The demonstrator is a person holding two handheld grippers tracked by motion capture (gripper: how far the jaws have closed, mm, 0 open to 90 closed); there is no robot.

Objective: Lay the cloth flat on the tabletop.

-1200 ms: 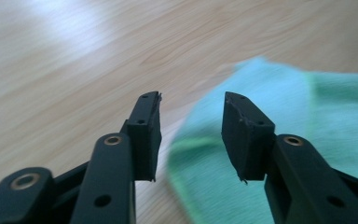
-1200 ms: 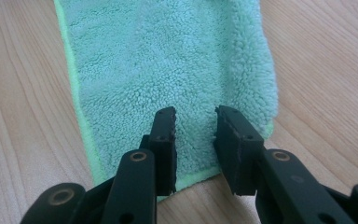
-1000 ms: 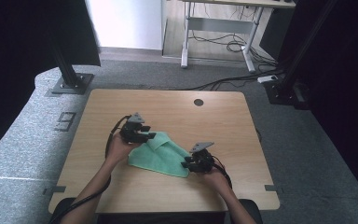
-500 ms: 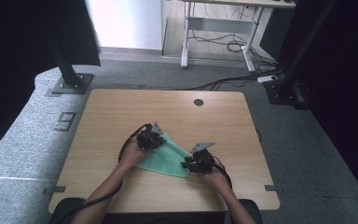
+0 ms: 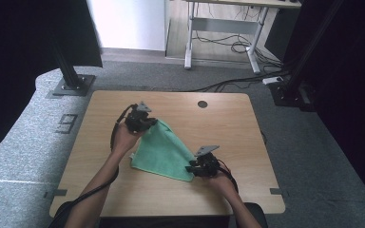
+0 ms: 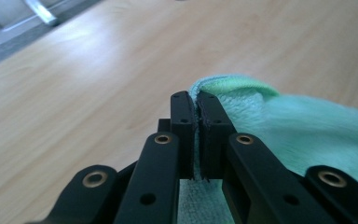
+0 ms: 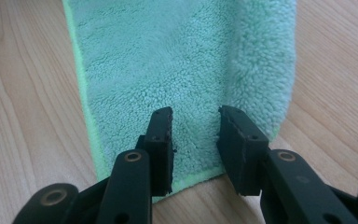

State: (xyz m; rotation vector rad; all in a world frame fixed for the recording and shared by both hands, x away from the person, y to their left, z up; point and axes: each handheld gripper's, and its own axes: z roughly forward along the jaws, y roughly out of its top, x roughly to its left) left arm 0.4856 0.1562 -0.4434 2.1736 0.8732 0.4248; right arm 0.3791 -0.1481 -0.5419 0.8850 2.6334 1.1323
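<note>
Left tongs [image 5: 145, 124] now clamp the green cloth [image 5: 165, 151] corner, lifted toward tabletop [image 5: 228, 118] middle; right tongs [image 5: 194, 167] open over near corner; fold unfinished.

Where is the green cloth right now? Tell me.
In the high view the green cloth lies mid-table, between the two hands: the left gripper pinches its far corner, and the right gripper sits at its near right corner.

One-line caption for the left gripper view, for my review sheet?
Left tool shut on a corner of the green cloth, above the wooden table.
</note>
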